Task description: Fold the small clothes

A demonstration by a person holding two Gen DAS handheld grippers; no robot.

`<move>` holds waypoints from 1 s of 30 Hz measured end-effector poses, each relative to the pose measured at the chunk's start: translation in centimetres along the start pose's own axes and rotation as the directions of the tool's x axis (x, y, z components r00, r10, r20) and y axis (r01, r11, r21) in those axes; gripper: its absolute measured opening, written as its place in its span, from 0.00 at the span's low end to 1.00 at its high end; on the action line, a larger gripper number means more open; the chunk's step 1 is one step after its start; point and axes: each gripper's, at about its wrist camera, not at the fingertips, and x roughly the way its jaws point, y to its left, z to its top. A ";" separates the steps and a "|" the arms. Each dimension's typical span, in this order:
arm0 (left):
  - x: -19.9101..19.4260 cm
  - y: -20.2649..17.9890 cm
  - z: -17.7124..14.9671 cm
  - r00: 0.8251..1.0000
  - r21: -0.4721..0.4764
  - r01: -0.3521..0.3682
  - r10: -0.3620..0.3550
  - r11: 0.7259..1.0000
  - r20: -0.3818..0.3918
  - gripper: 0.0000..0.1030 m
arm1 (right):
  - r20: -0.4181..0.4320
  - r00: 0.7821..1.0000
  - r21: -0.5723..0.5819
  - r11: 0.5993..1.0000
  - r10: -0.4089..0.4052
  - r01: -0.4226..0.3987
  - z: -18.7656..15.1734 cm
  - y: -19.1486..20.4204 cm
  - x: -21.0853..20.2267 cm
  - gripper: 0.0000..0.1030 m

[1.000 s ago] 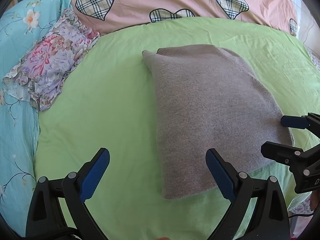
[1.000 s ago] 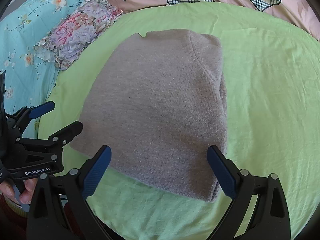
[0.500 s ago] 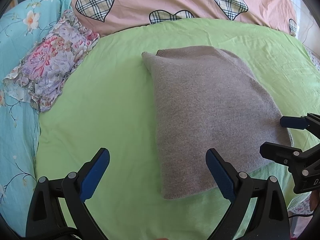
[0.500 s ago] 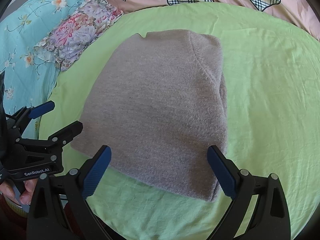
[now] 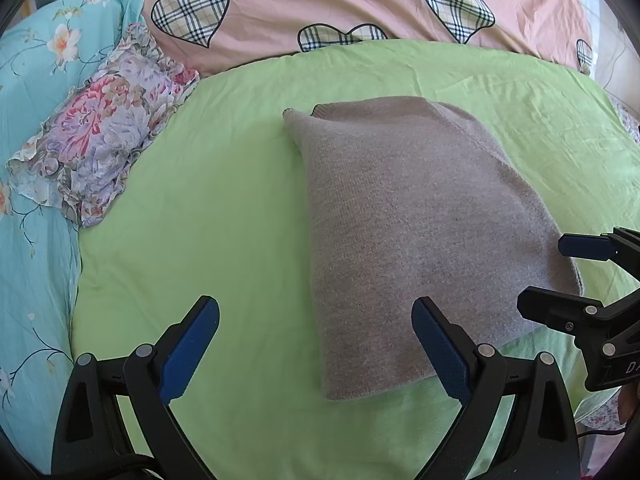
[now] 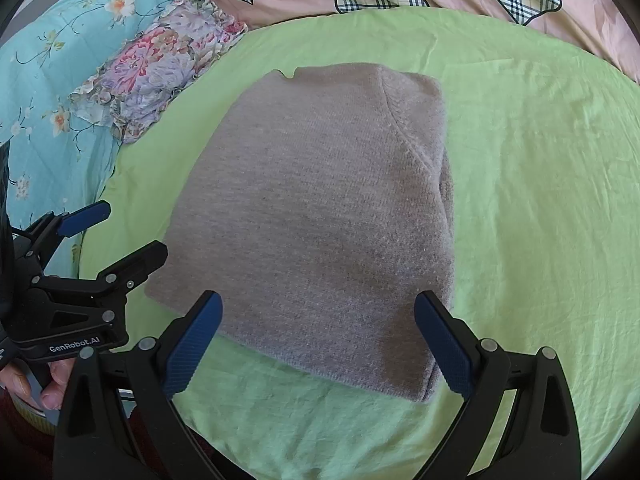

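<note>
A grey knitted garment point(image 5: 420, 220) lies folded flat on a light green sheet point(image 5: 224, 208); it also shows in the right wrist view point(image 6: 320, 220). My left gripper point(image 5: 316, 344) is open and empty, just above the garment's near left corner. My right gripper point(image 6: 318, 340) is open and empty over the garment's near edge. In the left wrist view the right gripper point(image 5: 552, 272) shows at the garment's right corner. In the right wrist view the left gripper point(image 6: 116, 236) shows at its left corner.
A floral frilled pillow point(image 5: 100, 148) lies at the left on a turquoise flowered sheet point(image 5: 28, 240). A pink quilt with checked hearts point(image 5: 320, 0) lies along the far side. The green sheet point(image 6: 540, 200) stretches to the right of the garment.
Both grippers have eased back and up very slightly, so the garment sits a little lower in the views. The garment itself has not moved and both grippers stay open.
</note>
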 end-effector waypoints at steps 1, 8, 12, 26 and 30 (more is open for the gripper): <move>0.0 0.0 0.0 1.000 0.000 0.001 -0.001 1.000 0.000 0.94 | 0.001 1.000 -0.001 1.000 0.001 -0.001 0.0 0.0 0.0 0.94; -0.3 -0.2 0.1 1.000 -0.001 0.000 0.000 1.000 0.006 0.95 | 0.005 1.000 -0.002 1.000 -0.002 0.002 0.1 0.2 -0.2 0.94; -0.5 -0.5 0.1 1.000 0.001 -0.001 0.001 1.000 0.007 0.95 | 0.006 1.000 0.000 1.000 -0.003 0.003 0.1 0.3 -0.3 0.94; -0.5 -0.7 0.2 1.000 0.003 -0.001 0.001 1.000 0.007 0.95 | 0.007 1.000 0.000 1.000 -0.001 0.001 0.1 0.4 -0.4 0.94; -0.5 -0.8 0.3 1.000 0.002 -0.001 0.001 1.000 0.008 0.95 | 0.008 1.000 0.003 1.000 -0.001 0.001 0.1 0.4 -0.4 0.94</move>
